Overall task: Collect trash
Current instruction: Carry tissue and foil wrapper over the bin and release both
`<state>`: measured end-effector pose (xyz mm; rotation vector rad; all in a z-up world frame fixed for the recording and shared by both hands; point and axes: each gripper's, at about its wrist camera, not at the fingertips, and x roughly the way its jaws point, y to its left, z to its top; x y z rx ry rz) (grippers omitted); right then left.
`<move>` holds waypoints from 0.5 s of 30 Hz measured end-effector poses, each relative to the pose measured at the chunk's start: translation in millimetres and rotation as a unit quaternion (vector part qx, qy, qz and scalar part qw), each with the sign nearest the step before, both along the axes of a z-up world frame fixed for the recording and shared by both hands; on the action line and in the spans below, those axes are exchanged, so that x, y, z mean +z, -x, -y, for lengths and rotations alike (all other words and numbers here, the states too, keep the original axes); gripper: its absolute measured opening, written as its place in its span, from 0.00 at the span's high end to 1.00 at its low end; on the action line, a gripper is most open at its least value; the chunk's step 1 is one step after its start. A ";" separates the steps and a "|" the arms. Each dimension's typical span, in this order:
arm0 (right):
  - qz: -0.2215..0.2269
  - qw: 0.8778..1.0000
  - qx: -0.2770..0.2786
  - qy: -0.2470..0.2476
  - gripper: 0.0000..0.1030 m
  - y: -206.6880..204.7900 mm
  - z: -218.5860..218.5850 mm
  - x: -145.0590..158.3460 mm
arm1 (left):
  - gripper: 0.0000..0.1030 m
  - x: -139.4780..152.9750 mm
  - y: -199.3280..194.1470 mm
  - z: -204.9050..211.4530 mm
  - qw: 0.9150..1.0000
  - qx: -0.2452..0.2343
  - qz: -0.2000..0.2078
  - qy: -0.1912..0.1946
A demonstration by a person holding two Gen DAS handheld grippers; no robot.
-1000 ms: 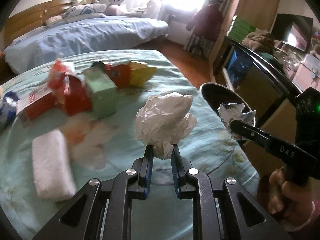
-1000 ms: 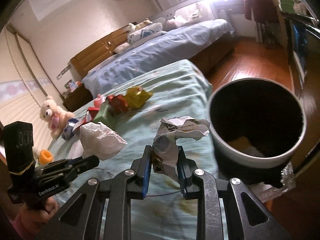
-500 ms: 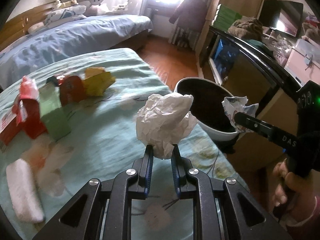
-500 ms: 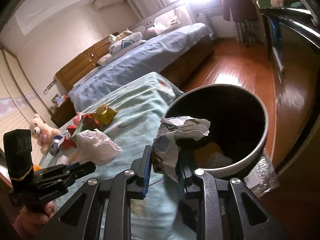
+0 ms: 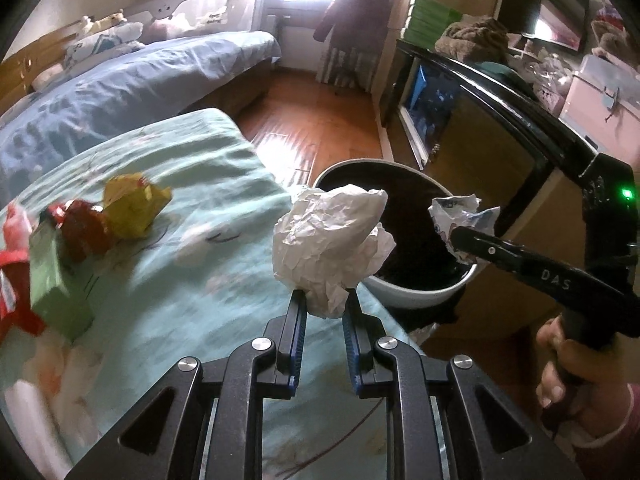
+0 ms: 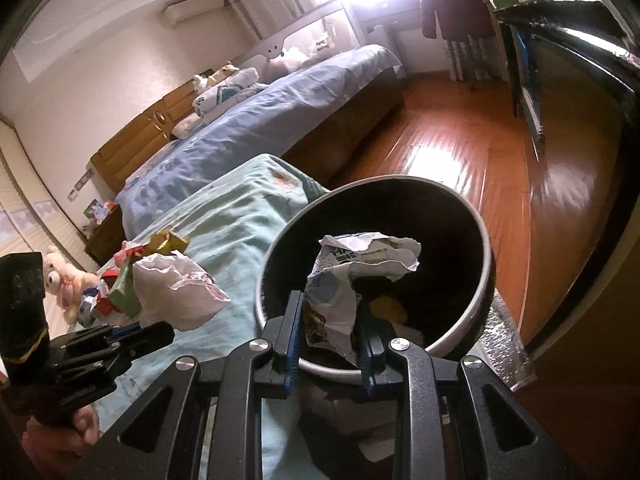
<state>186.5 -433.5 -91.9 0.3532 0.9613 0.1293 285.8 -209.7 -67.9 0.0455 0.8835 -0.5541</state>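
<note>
Both tongs hold crumpled trash at the bin beside the bed's far corner.

The right gripper (image 6: pixel 327 334), gripped from below by the right hand (image 5: pixel 576 364), is clamped on a printed wrapper (image 6: pixel 360 268) that hangs over the open black trash bin (image 6: pixel 478 304). The left gripper (image 5: pixel 325 312), level over the bed's (image 5: pixel 200 280) right edge, pinches a white paper ball (image 5: pixel 328 236) just short of the bin's rim. Farther back, the yellow wrapper (image 5: pixel 134 208), red wrapper (image 5: pixel 80 232) and green box (image 5: pixel 56 280) lie on the bedcover.
</note>
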 end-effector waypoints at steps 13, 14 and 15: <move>-0.011 1.000 -0.010 0.006 0.74 -17.4 18.1 -7.0 | 0.83 -7.7 -23.1 38.7 1.000 -0.020 -0.004 -0.009; -0.012 1.000 -0.010 0.006 0.74 -18.8 19.2 -7.7 | 0.83 -9.1 -24.7 40.9 1.000 -0.021 -0.006 -0.009; -0.013 1.000 -0.011 0.006 0.74 -20.0 20.4 -8.6 | 0.83 -9.5 -25.9 43.9 1.000 -0.021 -0.009 -0.009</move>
